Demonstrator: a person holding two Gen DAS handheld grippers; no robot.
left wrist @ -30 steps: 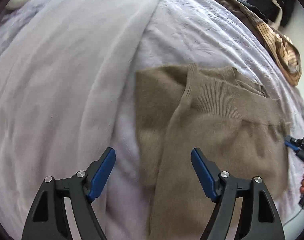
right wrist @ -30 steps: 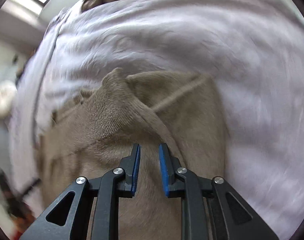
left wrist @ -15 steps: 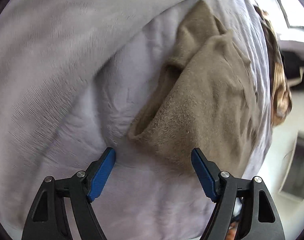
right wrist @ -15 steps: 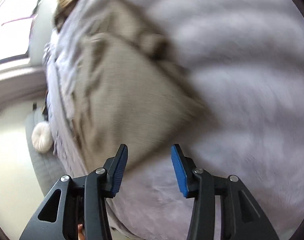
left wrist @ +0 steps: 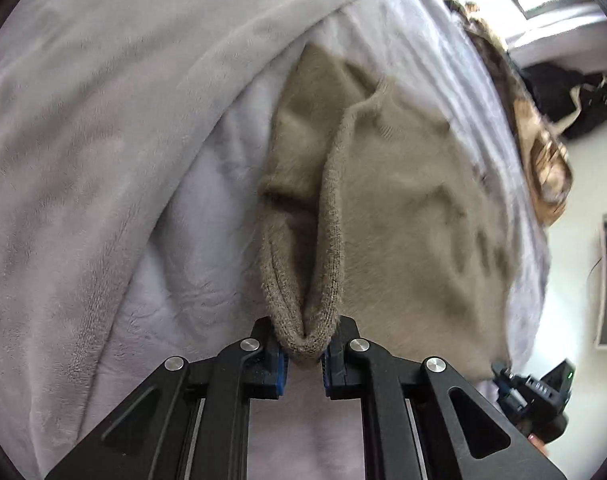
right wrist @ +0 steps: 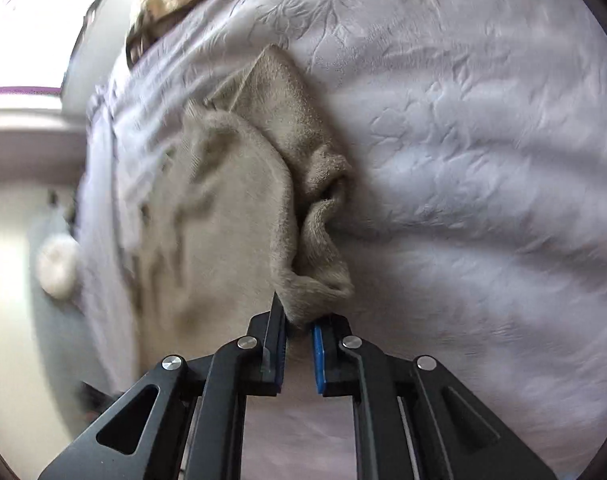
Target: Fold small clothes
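Tan sweater (left wrist: 403,216) on bedspread (right wrist: 483,140) — left gripper (left wrist: 303,354) and right gripper (right wrist: 299,326) closing, each pinching a corner — far edge blurred.

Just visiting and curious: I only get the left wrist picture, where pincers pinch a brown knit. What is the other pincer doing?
Observer: The right gripper has a corner of that brown sweater between its closing jaws.
Operator: Is that corner lying flat?
Observer: No, it is bunched into a loose fold just above the gripper's tips.
Operator: Anything beyond the bed there?
Observer: A white fluffy round thing lies past the edge of the bedspread, on the left of that view.
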